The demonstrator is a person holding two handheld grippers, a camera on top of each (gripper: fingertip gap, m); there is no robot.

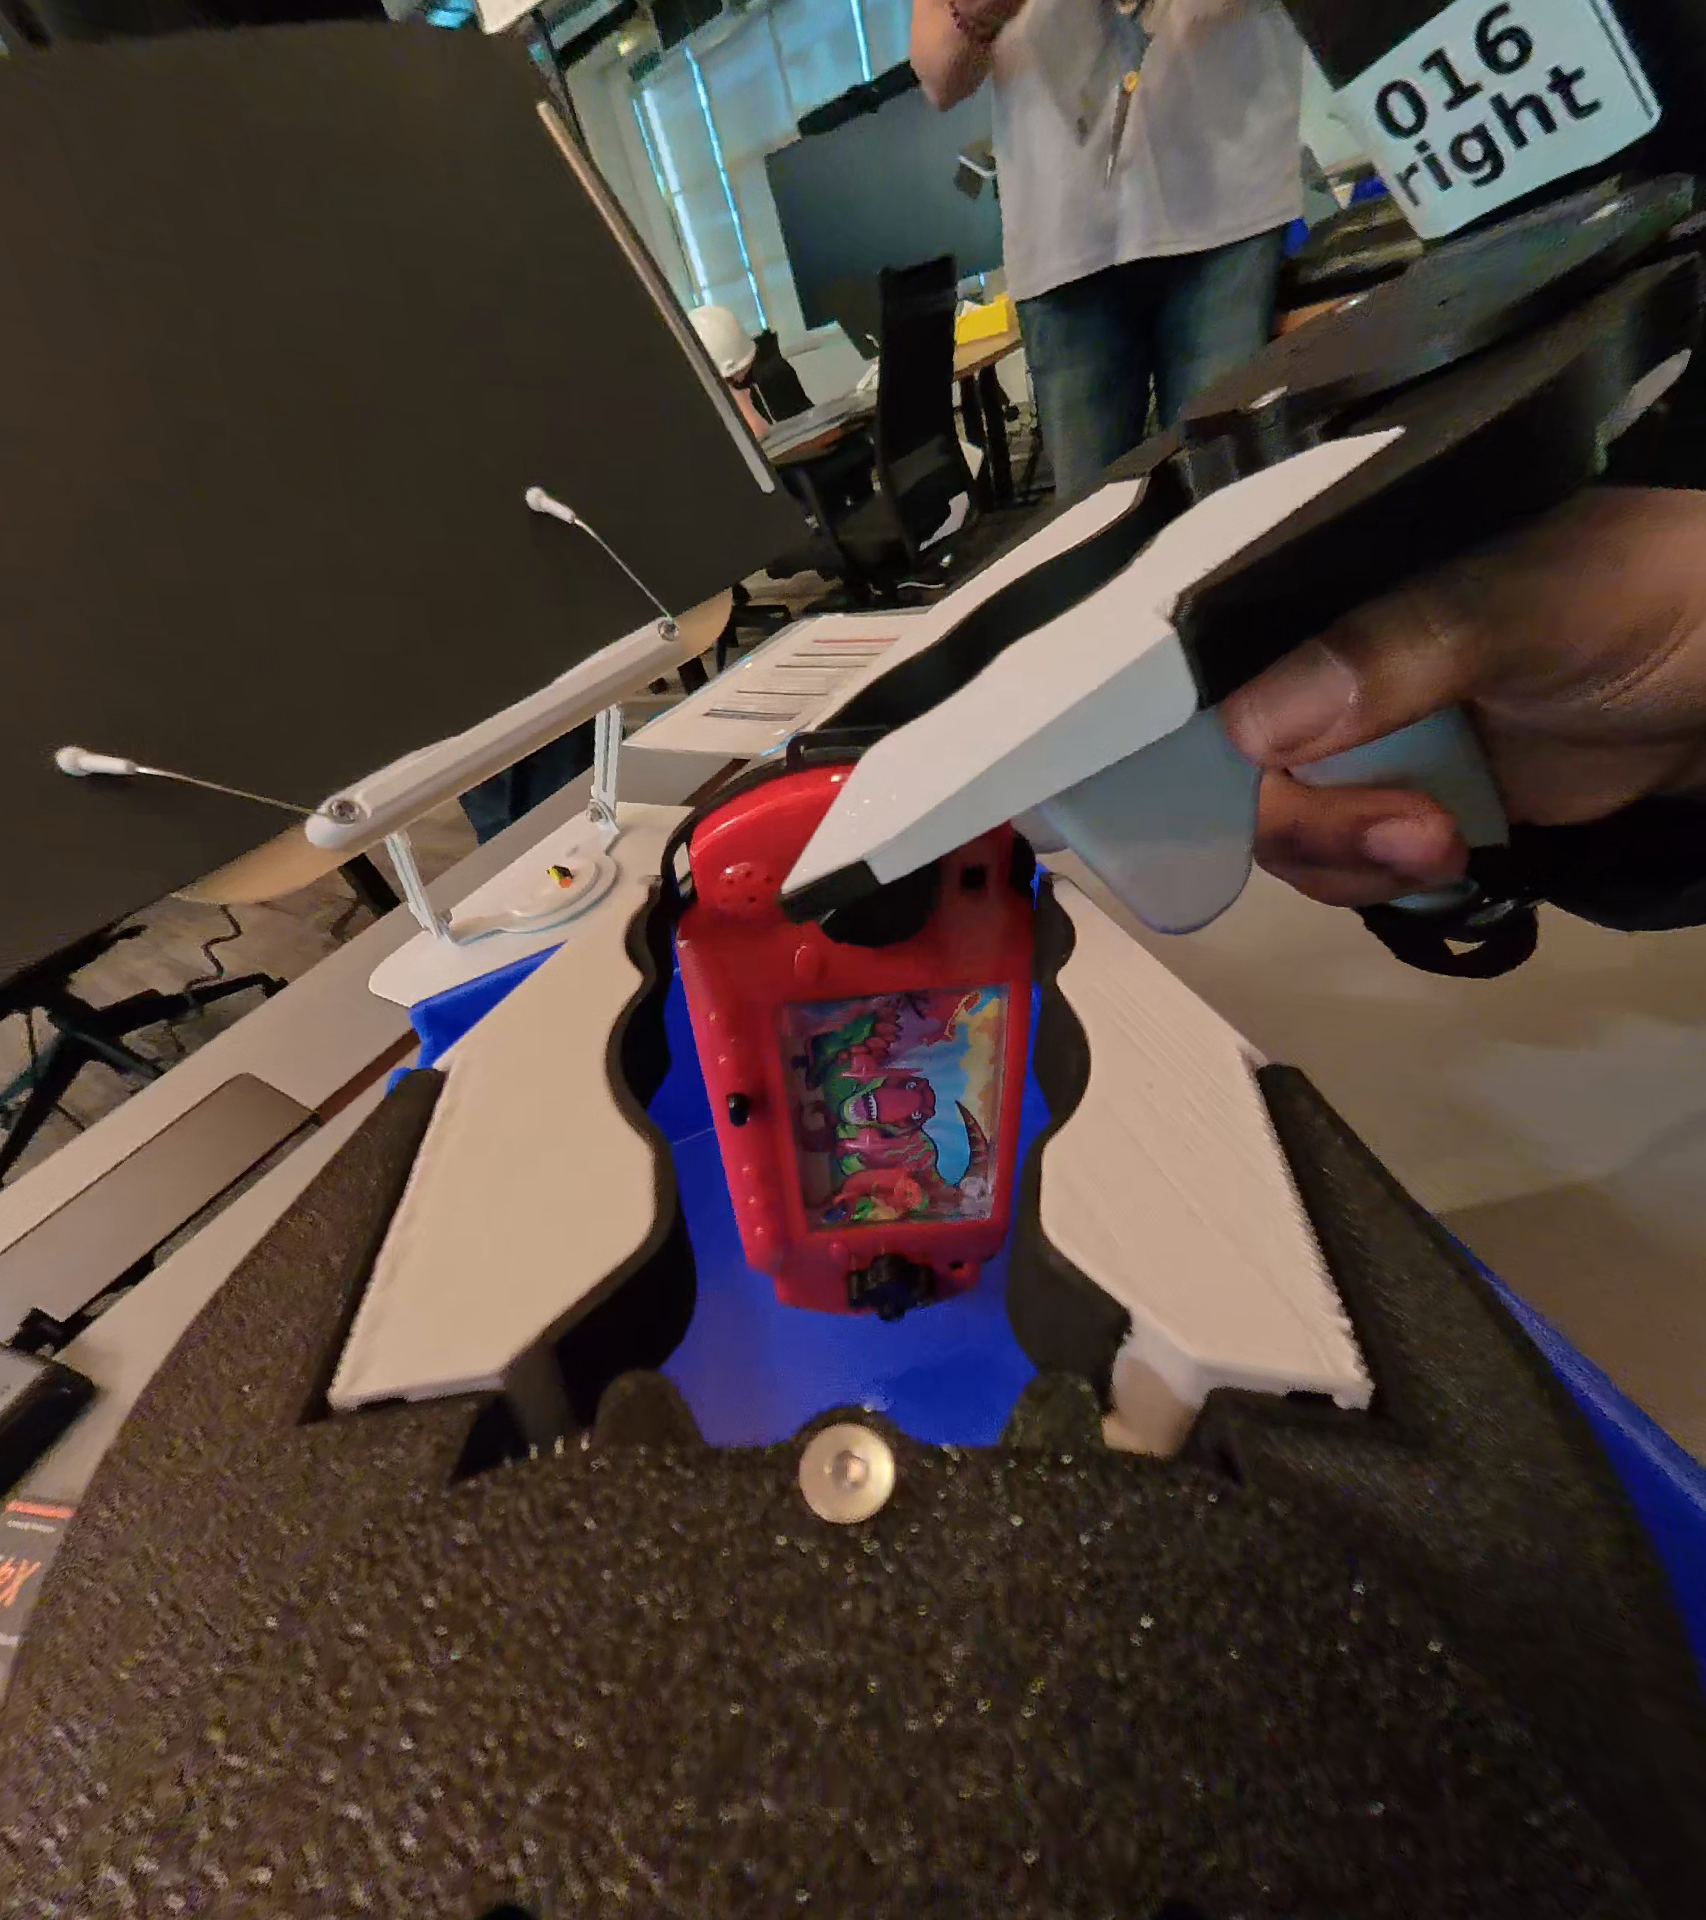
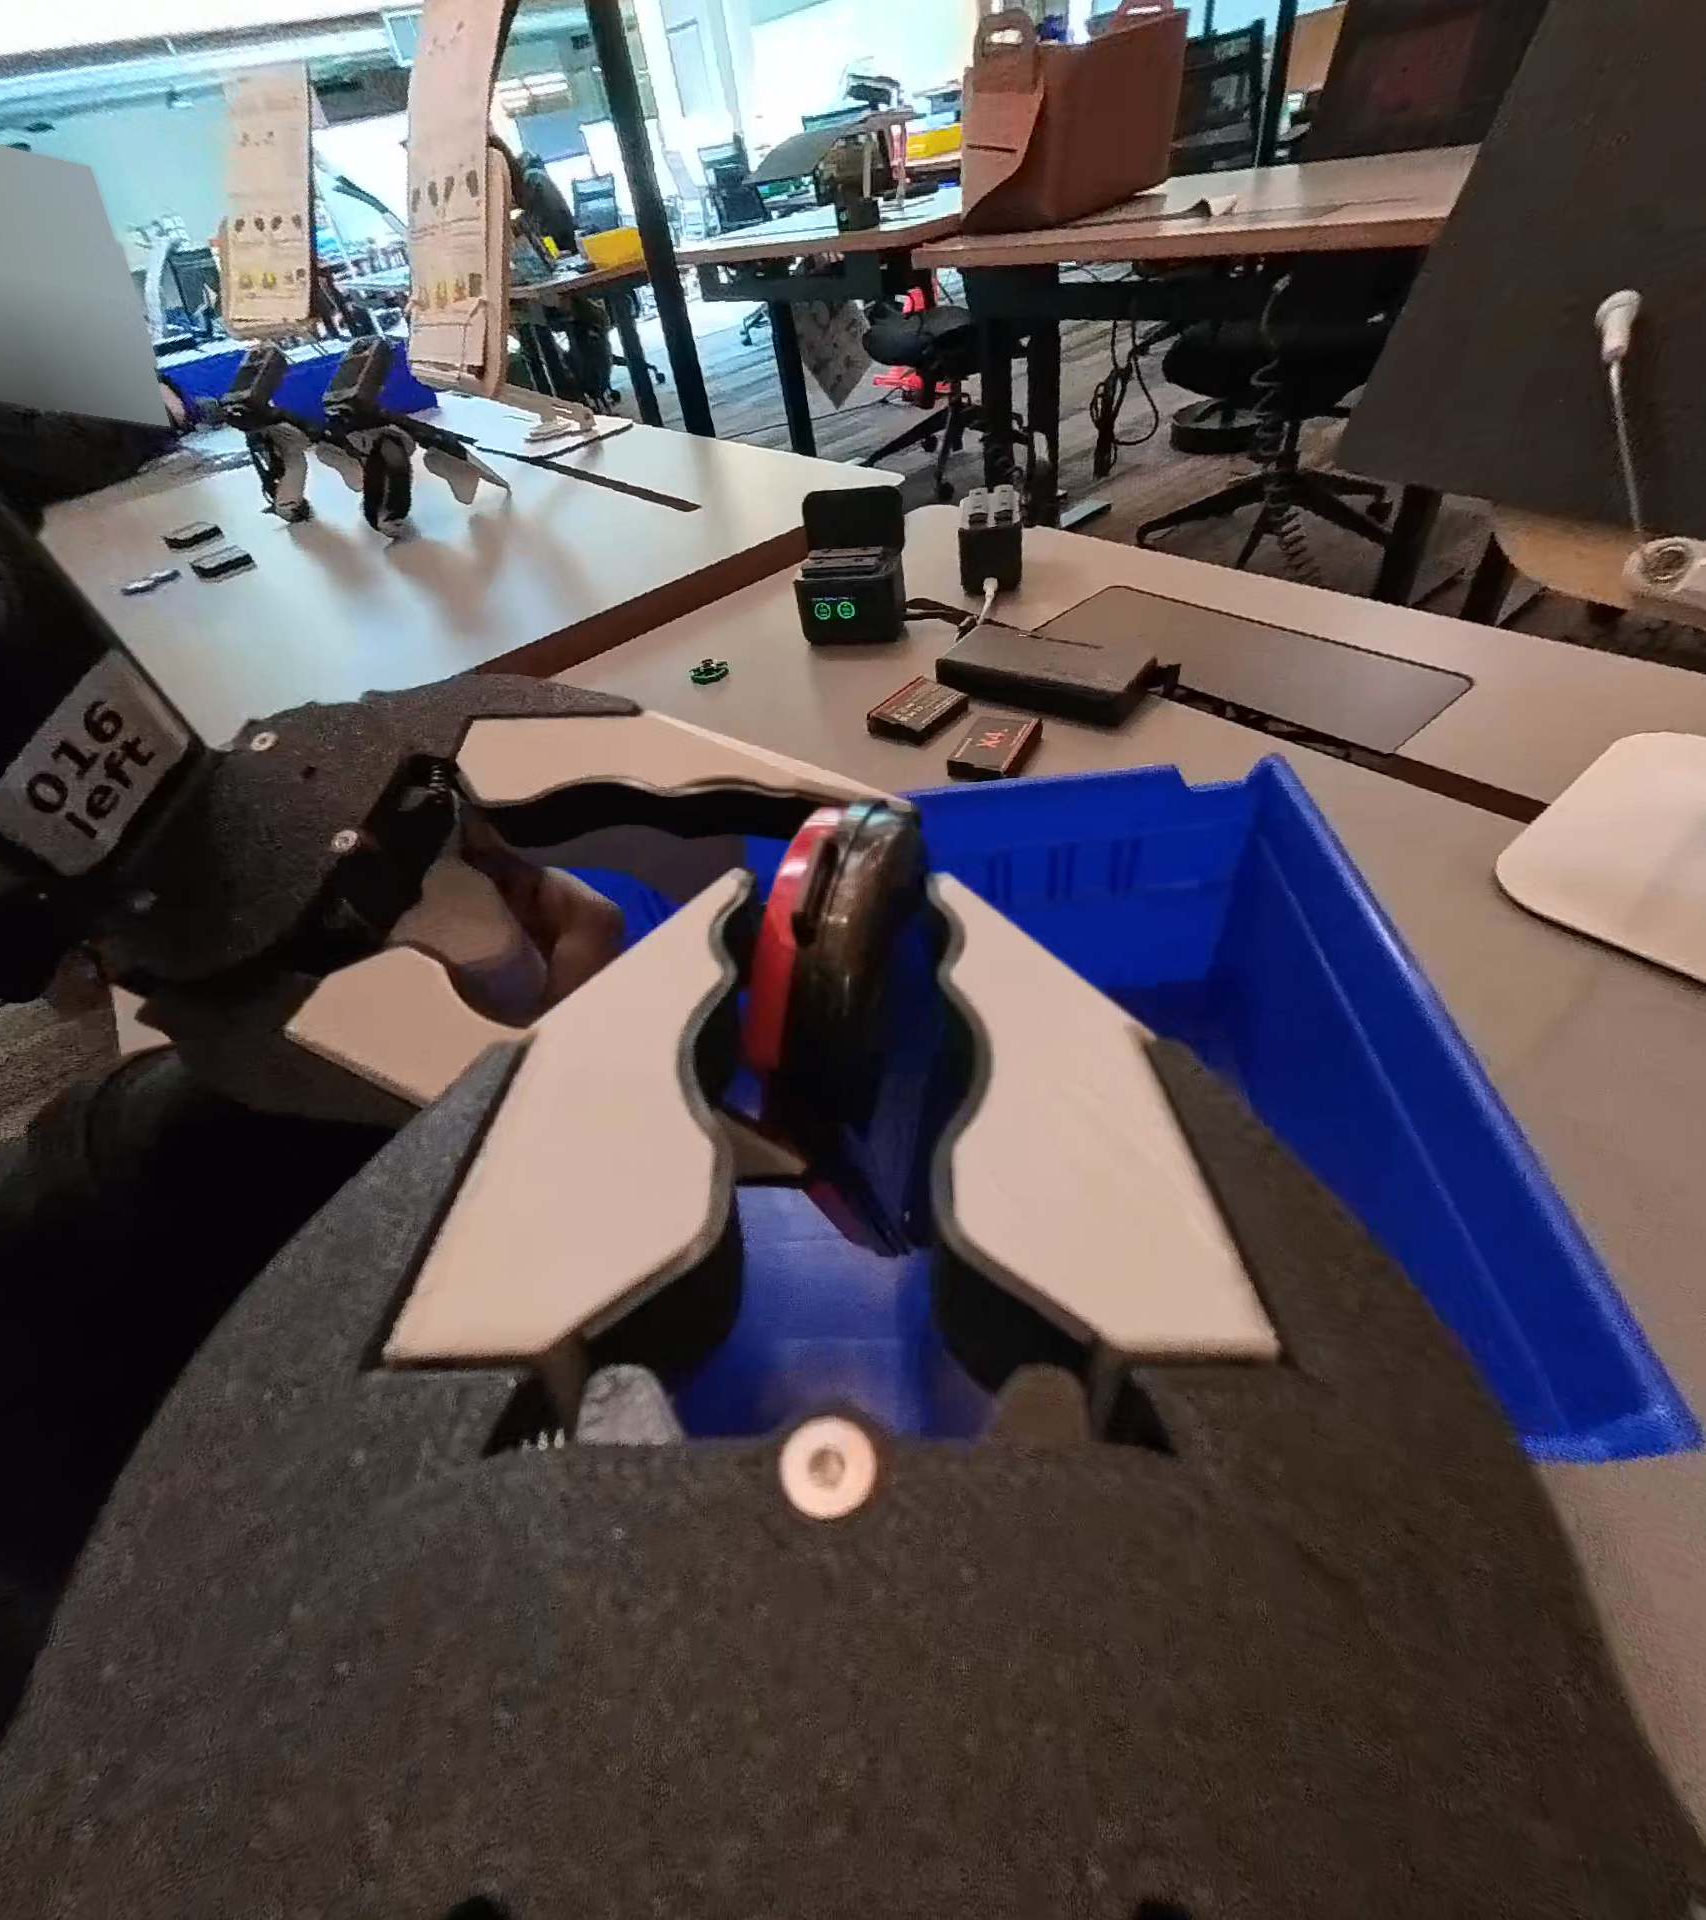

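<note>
Table (image 2: pixel 1607 1195) spread grey under both your grippers, and the blue bin (image 2: pixel 1368 1039) sat on it directly below their fingers. Your right gripper (image 2: pixel 833 904) had its fingers closed on the upper end of the red handheld toy (image 1: pixel 859 1091), holding it upright over the bin floor. Your left gripper (image 1: pixel 854 914) stood wide, one finger on either side of the toy and neither touching it. Beyond the bin, past your right gripper's tips, lay a black charging case (image 2: pixel 849 587) and two small battery packs (image 2: pixel 916 709).
</note>
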